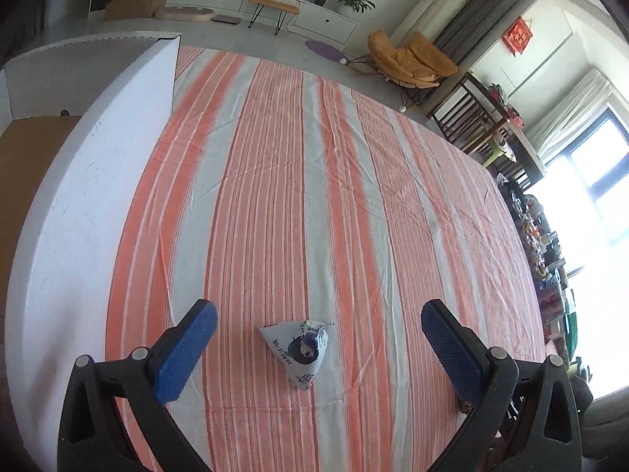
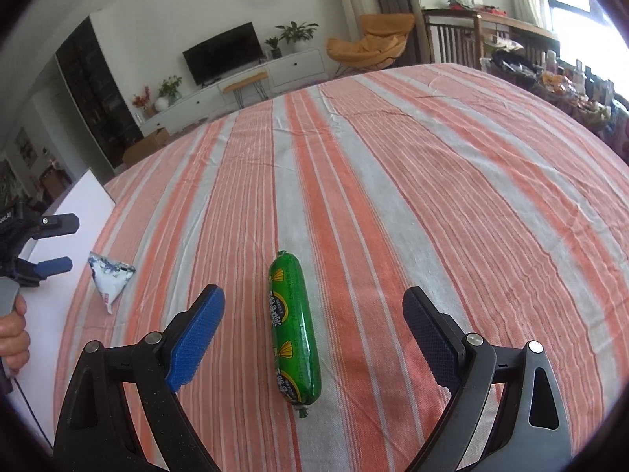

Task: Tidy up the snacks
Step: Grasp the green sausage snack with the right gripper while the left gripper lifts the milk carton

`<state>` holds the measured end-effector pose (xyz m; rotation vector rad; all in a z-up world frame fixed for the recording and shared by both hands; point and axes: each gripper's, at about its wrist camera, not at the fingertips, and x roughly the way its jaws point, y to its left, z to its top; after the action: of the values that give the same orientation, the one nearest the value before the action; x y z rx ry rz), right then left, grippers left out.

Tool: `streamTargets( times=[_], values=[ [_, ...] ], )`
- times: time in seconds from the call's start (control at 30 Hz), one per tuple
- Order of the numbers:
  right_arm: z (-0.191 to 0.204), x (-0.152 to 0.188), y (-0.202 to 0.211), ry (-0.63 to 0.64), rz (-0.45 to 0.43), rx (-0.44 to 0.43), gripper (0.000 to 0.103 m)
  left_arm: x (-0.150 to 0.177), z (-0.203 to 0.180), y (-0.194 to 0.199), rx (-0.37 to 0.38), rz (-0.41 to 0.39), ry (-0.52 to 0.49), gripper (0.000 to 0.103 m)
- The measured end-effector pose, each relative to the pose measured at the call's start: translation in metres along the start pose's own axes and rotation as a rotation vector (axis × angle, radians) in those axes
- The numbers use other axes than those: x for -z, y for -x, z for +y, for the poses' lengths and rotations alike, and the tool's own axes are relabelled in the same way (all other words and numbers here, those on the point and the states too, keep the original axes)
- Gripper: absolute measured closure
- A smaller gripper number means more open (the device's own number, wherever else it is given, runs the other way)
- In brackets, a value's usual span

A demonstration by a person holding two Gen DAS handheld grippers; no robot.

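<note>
Orange-and-grey striped cloth (image 1: 354,204) covers the worktop, with a white board (image 1: 90,204) standing along its left side and a living room behind: a dark television (image 2: 223,53), potted plants and a mustard lounge chair (image 2: 369,41).

In the left wrist view, the left claw (image 1: 319,332) is spread wide, its blue pads well apart and touching nothing. Between them, on the cloth, sits a small pyramid-shaped snack packet (image 1: 300,350), pale grey-blue with a dark printed picture (the lettering is too small to read). Its lowest corner points back toward the camera and its crimped upper edge faces away, toward the far end of the worktop.

The right wrist view shows the right claw (image 2: 313,316) equally wide, holding nothing. A green sausage snack (image 2: 294,328) lies flat on the cloth between its fingers, closer to the left finger than to the right. Its long axis runs along the stripes, nearly in line with the fingers, with the knotted tip pointing toward the camera and the rounded end pointing away.

Only the right view catches both snacks at once: the packet appears at its left, well apart from the sausage, near the board, with the left claw beside it and the person's hand (image 2: 11,334) on the handle. The left view shows no sausage at all.
</note>
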<state>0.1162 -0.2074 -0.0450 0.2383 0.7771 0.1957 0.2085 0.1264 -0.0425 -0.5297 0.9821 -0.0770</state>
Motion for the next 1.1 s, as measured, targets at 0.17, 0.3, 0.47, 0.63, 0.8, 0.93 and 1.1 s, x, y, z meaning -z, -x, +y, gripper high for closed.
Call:
streamTargets(
  times=[0.17, 0.3, 0.47, 0.63, 0.8, 0.93, 1.1],
  values=[
    [-0.034, -0.006, 0.016, -0.201, -0.08, -0.099, 0.009, 0.015, -0.001, -0.032, -0.105, 0.095, -0.065, 0.001],
    [-0.066, -0.003, 0.018, -0.387, -0.1, -0.22, 0.009, 0.043, -0.022, -0.064, -0.258, 0.131, -0.257, 0.013],
    [-0.078, -0.02, -0.003, -0.429, 0.119, -0.235, 0.01, 0.058, -0.042, -0.067, -0.315, 0.061, -0.37, 0.045],
    [-0.024, -0.048, -0.021, -0.169, 0.343, -0.153, 0.011, 0.064, -0.044, -0.06, -0.27, 0.05, -0.379, 0.063],
    [0.029, -0.047, -0.058, 0.014, 0.524, -0.024, 0.052, 0.07, -0.045, -0.028, -0.192, 0.021, -0.32, 0.063],
    [0.04, -0.046, -0.069, 0.053, 0.541, 0.046, 0.079, 0.08, -0.047, 0.017, -0.103, 0.002, -0.283, 0.063],
    [0.03, -0.049, -0.043, -0.128, 0.49, -0.078, 0.08, 0.087, -0.03, 0.096, 0.059, -0.034, -0.177, 0.063]
  ],
)
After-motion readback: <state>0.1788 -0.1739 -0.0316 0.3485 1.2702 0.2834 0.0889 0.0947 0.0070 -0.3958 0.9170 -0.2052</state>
